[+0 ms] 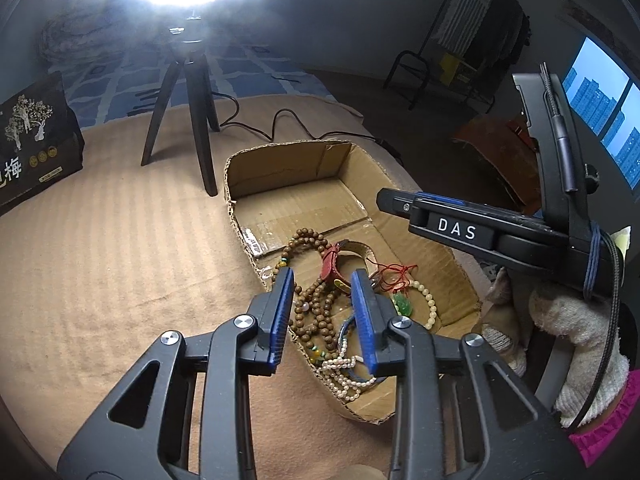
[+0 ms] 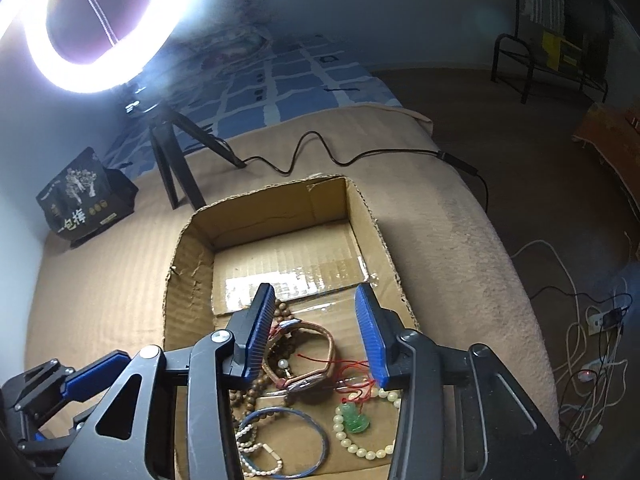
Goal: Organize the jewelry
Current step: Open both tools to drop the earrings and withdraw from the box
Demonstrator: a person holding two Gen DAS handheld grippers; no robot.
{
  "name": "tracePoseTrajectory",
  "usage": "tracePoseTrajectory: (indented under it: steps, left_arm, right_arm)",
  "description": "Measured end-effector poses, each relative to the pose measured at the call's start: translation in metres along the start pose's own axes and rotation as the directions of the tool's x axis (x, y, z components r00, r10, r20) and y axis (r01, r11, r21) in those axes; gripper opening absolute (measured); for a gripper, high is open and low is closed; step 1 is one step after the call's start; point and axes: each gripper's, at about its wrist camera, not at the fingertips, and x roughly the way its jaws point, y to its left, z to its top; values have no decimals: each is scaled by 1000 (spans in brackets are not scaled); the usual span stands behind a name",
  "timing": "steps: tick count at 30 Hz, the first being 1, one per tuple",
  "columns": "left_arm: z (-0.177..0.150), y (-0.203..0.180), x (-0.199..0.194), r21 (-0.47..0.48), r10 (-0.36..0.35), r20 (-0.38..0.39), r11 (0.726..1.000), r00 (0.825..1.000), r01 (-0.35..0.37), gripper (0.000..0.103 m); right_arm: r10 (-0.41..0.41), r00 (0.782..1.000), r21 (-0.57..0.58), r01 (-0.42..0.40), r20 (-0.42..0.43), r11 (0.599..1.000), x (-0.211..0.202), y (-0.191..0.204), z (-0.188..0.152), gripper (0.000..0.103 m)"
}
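Both grippers — left, right — tilt down over the cardboard box, jaws apart, holding nothing. Only the left view shows a gloved hand.

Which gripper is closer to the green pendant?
Right. The right gripper hangs just above the green pendant, which lies beneath its right finger. The left gripper hovers over the brown beads, farther to the side.

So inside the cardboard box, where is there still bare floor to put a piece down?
The far half of the box, between the back wall and the taped seam, is bare. The near half is crowded: wooden beads, watch, bangle, jade pendant.
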Motion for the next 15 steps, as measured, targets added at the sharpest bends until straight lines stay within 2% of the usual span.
tracePoseTrajectory:
  steps: [15]
  left_arm:
    - [-7,-5,-20,42,40,21,998,999,-41,29]
  right_arm:
    - [14,1000,0,-14,19,1000,-20,2,-8,44]
